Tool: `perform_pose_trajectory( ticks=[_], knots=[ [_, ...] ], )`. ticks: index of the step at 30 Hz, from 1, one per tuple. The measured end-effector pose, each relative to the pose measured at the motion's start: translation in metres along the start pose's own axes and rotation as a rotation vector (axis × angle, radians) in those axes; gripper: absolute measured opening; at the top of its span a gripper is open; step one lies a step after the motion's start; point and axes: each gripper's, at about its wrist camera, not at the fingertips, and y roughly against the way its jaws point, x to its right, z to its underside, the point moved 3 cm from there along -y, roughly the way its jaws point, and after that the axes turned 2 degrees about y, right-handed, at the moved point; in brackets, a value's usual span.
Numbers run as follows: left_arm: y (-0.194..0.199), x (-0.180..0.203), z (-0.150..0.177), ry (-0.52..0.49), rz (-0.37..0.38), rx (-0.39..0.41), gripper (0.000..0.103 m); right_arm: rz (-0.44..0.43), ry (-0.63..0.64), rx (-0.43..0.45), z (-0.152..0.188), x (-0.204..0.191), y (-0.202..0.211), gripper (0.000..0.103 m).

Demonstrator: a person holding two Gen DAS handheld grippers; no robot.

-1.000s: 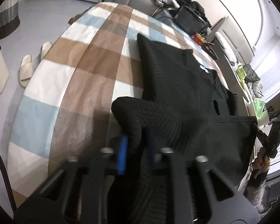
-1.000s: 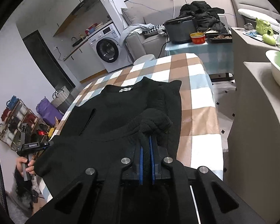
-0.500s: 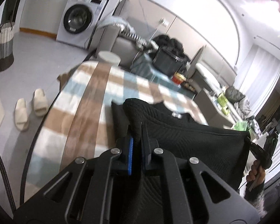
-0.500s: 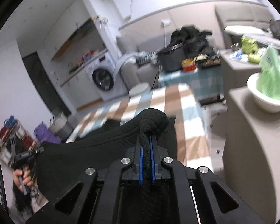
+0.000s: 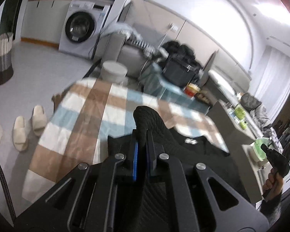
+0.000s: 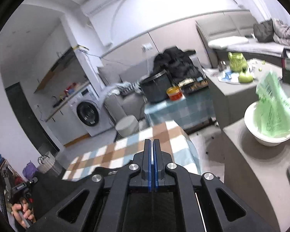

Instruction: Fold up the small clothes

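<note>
Black sweater (image 5: 148, 119) edge gripped by left claw (image 5: 142, 145), right claw (image 6: 151, 150) clenched, over checked table (image 5: 83, 119)

The black knitted garment (image 5: 203, 150) lies on the near part of the checked brown, blue and white tablecloth (image 5: 83, 119), one fold of it raised between the fingers of the left gripper (image 5: 142, 145). Left of the table, a pair of pale slippers (image 5: 27, 129) sits on the floor. Beyond the table's far end stands a round white stool (image 6: 126, 126), and farther left a white front-loading washing machine (image 6: 87, 114). To the right, a white bowl (image 6: 268, 133) rests on a grey counter (image 6: 247, 158).
</note>
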Motion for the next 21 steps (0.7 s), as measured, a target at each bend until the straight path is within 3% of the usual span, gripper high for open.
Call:
perform_pose_trajectory(
  ticks=[4, 10, 13, 21],
  knots=[
    [-0.031, -0.013, 0.016, 0.014, -0.041, -0.067, 0.004, 0.014, 0.015, -0.204, 0.030, 0.010, -0.035, 0.010],
    [-0.047, -0.034, 0.027, 0.029, -0.062, -0.098, 0.004, 0.017, 0.012, -0.388, 0.066, 0.030, -0.069, 0.036],
    [-0.051, -0.039, 0.028, 0.037, -0.066, -0.106, 0.004, 0.012, 0.007, -0.420, 0.077, 0.035, -0.082, 0.041],
    [-0.054, -0.048, 0.034, 0.045, -0.078, -0.126, 0.004, 0.010, -0.008, -0.455, 0.081, 0.043, -0.110, 0.041]
  ],
)
